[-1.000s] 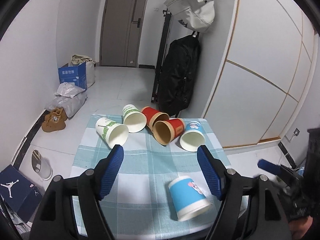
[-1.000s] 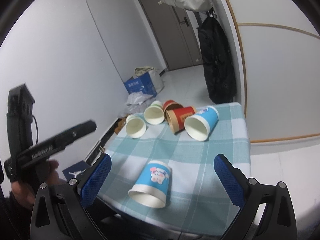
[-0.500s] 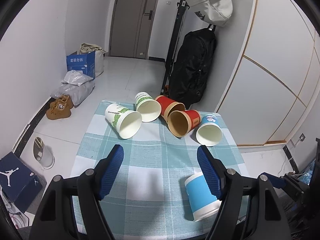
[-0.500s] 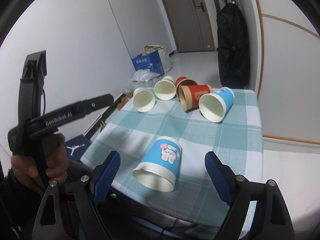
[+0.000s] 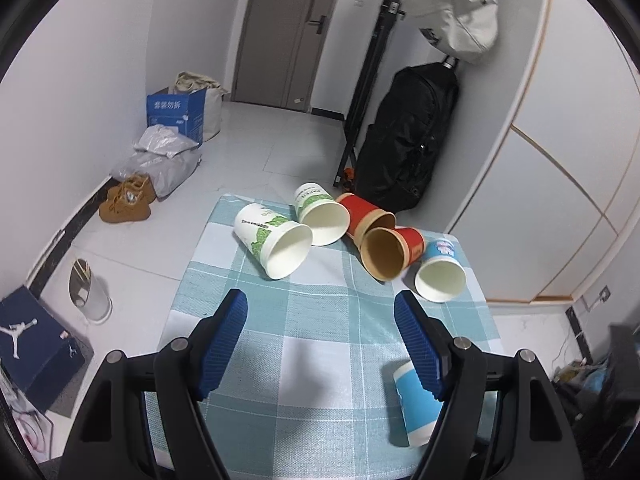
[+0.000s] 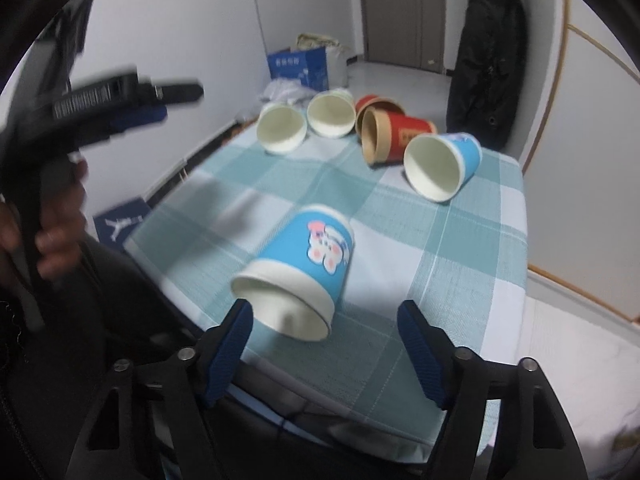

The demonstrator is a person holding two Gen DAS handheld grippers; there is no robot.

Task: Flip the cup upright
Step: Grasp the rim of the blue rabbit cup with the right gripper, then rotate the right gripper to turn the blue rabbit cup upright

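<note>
A blue paper cup with a cartoon print (image 6: 304, 268) lies on its side near the front edge of the checked table (image 6: 460, 248), mouth toward me. My right gripper (image 6: 326, 316) is open, its fingers either side of the cup's mouth and just short of it. In the left wrist view the same cup (image 5: 414, 408) is partly hidden behind the right finger. My left gripper (image 5: 320, 312) is open and empty above the table; it also shows in the right wrist view (image 6: 132, 96).
Several more cups lie on their sides at the table's far end: two white-green (image 5: 280, 244), two red (image 5: 390, 250), one blue (image 5: 440, 276). A black bag (image 5: 404, 140) leans on the wall behind. Boxes, bags and shoes (image 5: 128, 200) are on the floor at left.
My right gripper has come down and closer to the near blue cup, which now sits between its fingertips. My left gripper has shifted, with the near cup sliding behind its right finger.
</note>
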